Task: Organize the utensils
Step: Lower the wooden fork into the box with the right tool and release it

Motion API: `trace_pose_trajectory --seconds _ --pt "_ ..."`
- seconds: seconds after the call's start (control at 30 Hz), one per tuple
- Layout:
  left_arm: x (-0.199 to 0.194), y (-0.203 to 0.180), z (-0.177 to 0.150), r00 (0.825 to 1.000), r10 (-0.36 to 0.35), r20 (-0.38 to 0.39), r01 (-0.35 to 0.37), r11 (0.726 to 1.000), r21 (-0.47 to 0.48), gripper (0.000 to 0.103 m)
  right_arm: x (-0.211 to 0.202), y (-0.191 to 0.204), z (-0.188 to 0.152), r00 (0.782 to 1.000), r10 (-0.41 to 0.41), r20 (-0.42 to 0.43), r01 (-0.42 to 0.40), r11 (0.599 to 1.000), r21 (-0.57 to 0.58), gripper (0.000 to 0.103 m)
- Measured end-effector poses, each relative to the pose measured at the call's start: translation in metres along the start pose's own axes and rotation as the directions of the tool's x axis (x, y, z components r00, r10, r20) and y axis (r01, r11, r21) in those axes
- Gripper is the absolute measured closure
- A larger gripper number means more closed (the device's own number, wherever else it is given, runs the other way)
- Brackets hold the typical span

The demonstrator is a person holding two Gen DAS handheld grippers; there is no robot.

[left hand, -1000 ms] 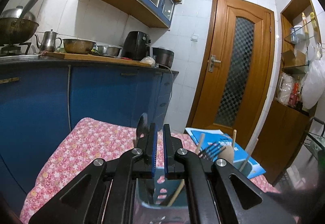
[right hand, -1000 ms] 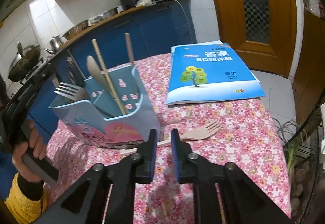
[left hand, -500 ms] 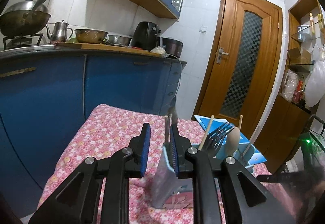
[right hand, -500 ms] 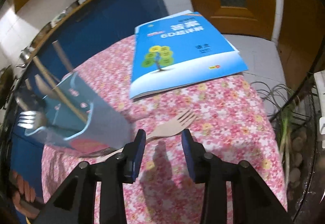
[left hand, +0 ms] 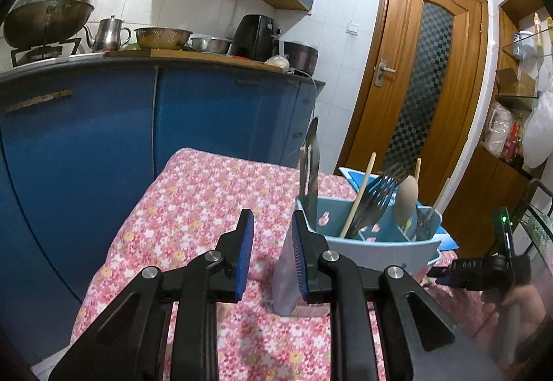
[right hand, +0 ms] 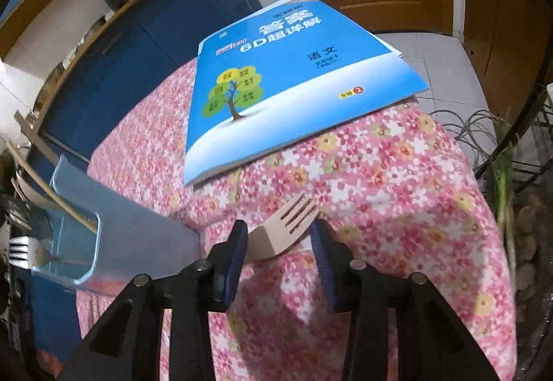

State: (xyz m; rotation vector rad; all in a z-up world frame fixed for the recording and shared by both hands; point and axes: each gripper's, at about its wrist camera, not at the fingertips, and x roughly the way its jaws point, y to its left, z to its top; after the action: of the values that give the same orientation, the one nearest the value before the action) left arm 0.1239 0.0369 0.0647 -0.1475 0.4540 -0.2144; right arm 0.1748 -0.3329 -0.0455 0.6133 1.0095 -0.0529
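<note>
A table under a pink floral cloth [right hand: 397, 180] carries a light blue utensil caddy [left hand: 380, 251] that stands upright, holding a metal fork [left hand: 375, 199], a wooden spoon [left hand: 406, 198], chopsticks [left hand: 359, 194] and a dark spatula [left hand: 312, 170] in its compartments. The left gripper [left hand: 271, 246] hangs beside the caddy's near corner with its 2 jaws spread and nothing between the pads; they have just been opening, and the right-hand finger sits against or just in front of the caddy wall, I cannot tell which. The right gripper [right hand: 280, 246] points steeply down at a wooden fork [right hand: 283, 229] lying flat on the cloth, tines toward a blue workbook [right hand: 293, 70] that rests further back. Its jaws straddle the fork's head and have just been closing in, but a gap shows on the right side, so the pads are not yet pinching it. The caddy stands just left of that fork.
</note>
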Motion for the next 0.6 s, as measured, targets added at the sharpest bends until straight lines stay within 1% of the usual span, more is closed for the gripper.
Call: trace_pose_trajectory --seconds 0.03,0.07,0.1,0.23,0.33,0.4,0.43,0.5,0.6 --pt "0.0 0.001 -0.002 1.0 0.001 -0.005 -0.001 1.0 -0.003 0.082 0.001 -0.002 0.001 1.0 0.012 0.003 -0.012 1.0 0.01 0.074" --pt "0.0 0.002 -0.003 1.0 0.002 -0.012 -0.002 1.0 -0.006 0.082 0.003 -0.003 0.001 1.0 0.018 0.002 -0.019 1.0 0.015 0.077" --pt "0.001 0.003 -0.005 1.0 0.003 -0.017 -0.003 1.0 -0.009 0.082 0.004 -0.004 0.002 1.0 0.025 0.001 -0.025 0.999 0.019 0.085" --pt "0.002 0.007 -0.009 0.999 0.003 -0.035 -0.004 1.0 -0.029 0.082 0.0 -0.01 0.001 0.998 0.06 0.022 -0.06 0.998 0.024 0.092" --pt "0.004 0.009 -0.013 0.999 0.002 -0.05 -0.004 0.999 -0.041 0.082 -0.011 -0.011 -0.002 0.993 0.095 0.068 -0.097 0.995 0.019 0.094" --pt "0.003 0.01 -0.014 0.999 0.001 -0.054 -0.004 0.999 -0.045 0.082 -0.02 -0.009 -0.003 0.989 0.099 0.106 -0.1 0.995 0.0 0.095" --pt "0.003 0.01 -0.015 0.999 0.002 -0.054 -0.005 0.999 -0.046 0.082 -0.029 -0.006 -0.004 0.985 0.105 0.139 -0.104 0.994 -0.019 0.095" --pt "0.002 0.01 -0.016 0.999 0.003 -0.054 -0.006 0.999 -0.045 0.082 -0.041 0.0 -0.006 0.977 0.107 0.185 -0.099 0.994 -0.05 0.096" --pt "0.001 0.01 -0.017 0.998 0.001 -0.057 -0.003 0.999 -0.046 0.082 -0.066 0.01 -0.012 0.958 0.096 0.271 -0.07 0.992 -0.107 0.097"
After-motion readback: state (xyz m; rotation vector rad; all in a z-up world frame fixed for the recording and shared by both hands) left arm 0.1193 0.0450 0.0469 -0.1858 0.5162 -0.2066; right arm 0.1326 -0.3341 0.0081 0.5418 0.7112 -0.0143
